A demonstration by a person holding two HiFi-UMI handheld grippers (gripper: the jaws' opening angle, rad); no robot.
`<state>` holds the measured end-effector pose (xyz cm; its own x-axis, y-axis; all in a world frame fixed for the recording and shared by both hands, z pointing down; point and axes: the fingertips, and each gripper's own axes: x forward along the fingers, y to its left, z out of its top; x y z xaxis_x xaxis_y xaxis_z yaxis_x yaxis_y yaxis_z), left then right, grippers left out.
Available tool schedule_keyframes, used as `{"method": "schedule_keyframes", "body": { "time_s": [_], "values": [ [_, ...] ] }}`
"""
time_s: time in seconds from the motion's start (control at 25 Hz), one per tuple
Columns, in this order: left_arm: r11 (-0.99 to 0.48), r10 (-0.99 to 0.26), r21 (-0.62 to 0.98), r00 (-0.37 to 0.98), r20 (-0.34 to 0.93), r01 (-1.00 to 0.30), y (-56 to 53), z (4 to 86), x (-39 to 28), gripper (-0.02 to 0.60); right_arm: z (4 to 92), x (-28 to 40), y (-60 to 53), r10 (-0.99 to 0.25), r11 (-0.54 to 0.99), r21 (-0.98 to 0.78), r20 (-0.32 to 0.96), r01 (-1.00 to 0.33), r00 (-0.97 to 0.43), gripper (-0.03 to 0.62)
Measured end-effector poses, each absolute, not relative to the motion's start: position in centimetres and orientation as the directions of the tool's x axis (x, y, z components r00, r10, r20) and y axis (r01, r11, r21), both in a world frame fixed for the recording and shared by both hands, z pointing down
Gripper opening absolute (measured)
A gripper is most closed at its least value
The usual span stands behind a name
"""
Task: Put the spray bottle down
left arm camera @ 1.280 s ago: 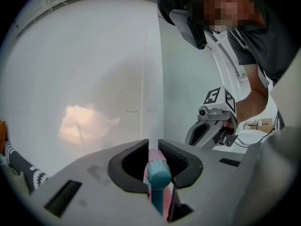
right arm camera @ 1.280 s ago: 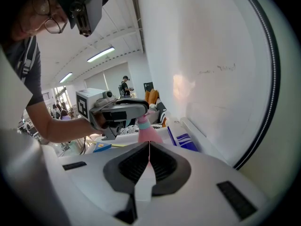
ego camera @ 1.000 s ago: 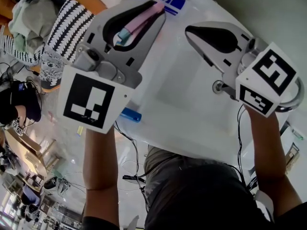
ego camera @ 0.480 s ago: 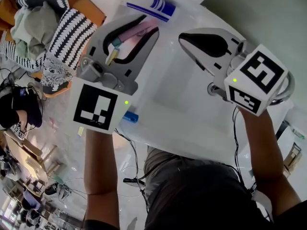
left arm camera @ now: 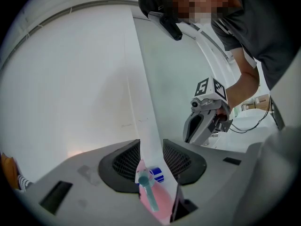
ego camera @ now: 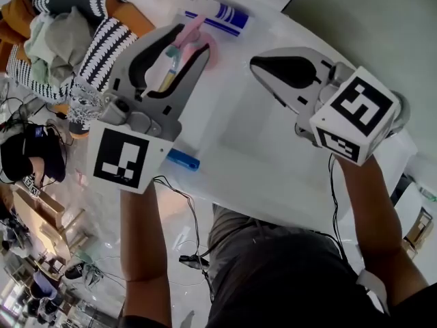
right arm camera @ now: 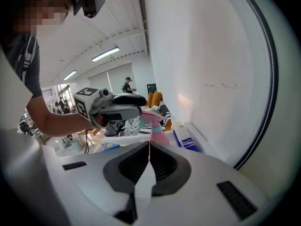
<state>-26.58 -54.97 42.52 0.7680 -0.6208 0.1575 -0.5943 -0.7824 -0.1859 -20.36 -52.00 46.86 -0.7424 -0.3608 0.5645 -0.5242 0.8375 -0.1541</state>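
Carried farther out over the white worktop (ego camera: 266,156) than a second ago: left gripper (ego camera: 190,38), now close to the blue-striped package (ego camera: 220,14) at the far edge. Clamps the pink spray bottle (ego camera: 199,45) between its fingers (ego camera: 194,67), narrowed onto the neck just under the teal nozzle. Turned too: lay slanted along the gap before, stands more upright now, pink body bulging out past the fingertips in the head view. Seen from the left gripper view, only the nozzle and a slice of pink low between the mesh pads, the rest cut off at the bottom edge, with a scrap of the package's blue stripes just behind. Seen from the right gripper view, hanging under the left gripper with the trigger head at the fingertips; base hidden behind the right gripper's own body, so no telling whether it touches the worktop. Holds the right gripper (ego camera: 259,63) off to the right, well apart from the bottle, much as before, fingers pressed together along one thin seam with nothing between them. Beyond the worktop's left edge, a heap of clothes (ego camera: 82,39), partly cut off by the frame. At the near edge, a small blue object (ego camera: 183,160), half covered by the left gripper and too little of it showing to name.
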Motion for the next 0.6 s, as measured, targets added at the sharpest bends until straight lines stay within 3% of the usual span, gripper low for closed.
{"method": "schedule_keyframes", "body": {
  "time_s": [0.6],
  "values": [
    [-0.712, -0.702, -0.141, 0.699, 0.135, -0.688, -51.6, 38.3, -29.7, 0.132, 41.3, -19.5, -48.8, -0.411, 0.845, -0.111, 0.490, -0.523, -0.769, 0.008]
  ]
}}
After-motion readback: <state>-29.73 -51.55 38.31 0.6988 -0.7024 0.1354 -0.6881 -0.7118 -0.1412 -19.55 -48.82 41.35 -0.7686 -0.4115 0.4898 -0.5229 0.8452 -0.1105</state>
